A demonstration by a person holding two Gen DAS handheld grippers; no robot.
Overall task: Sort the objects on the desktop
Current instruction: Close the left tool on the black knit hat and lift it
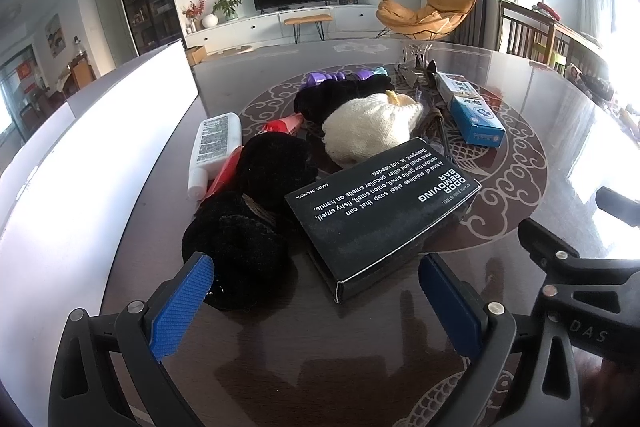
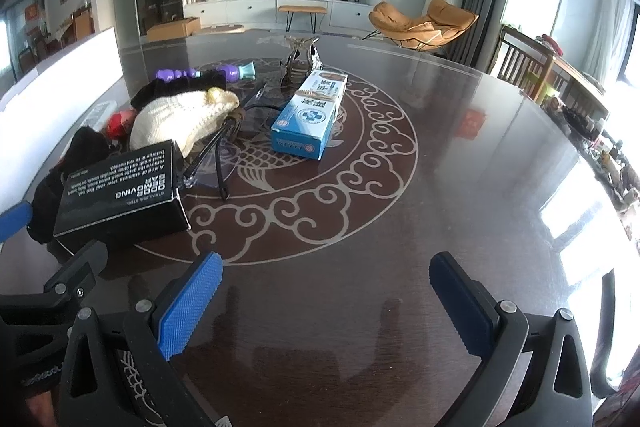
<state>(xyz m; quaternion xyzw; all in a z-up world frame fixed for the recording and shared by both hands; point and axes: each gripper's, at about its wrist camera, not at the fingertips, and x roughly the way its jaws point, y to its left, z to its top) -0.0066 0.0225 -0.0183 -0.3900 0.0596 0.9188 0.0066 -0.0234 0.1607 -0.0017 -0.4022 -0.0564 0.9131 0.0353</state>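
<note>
A pile of objects lies on the dark table [image 1: 320, 347]. A black box [image 1: 380, 207] printed "ODOR REMOVING BAR" lies just ahead of my open, empty left gripper [image 1: 316, 291]; it also shows in the right wrist view [image 2: 120, 191]. Black fluffy fabric [image 1: 248, 219] lies left of the box. Behind are a cream knitted item [image 1: 368, 131], a white bottle [image 1: 214, 151], a red item [image 1: 280, 127] and a blue toothpaste box [image 1: 472, 115]. My right gripper [image 2: 326, 291] is open and empty over bare table, right of the box. The toothpaste box [image 2: 308, 119] lies further ahead.
A white bin [image 1: 80, 167] stands along the table's left side. Black-framed glasses [image 2: 220, 155] lie between the black box and the toothpaste box. A purple toy [image 2: 200, 73] and a metal clip [image 2: 300, 59] lie at the back. The right gripper's body [image 1: 568, 275] shows at lower right.
</note>
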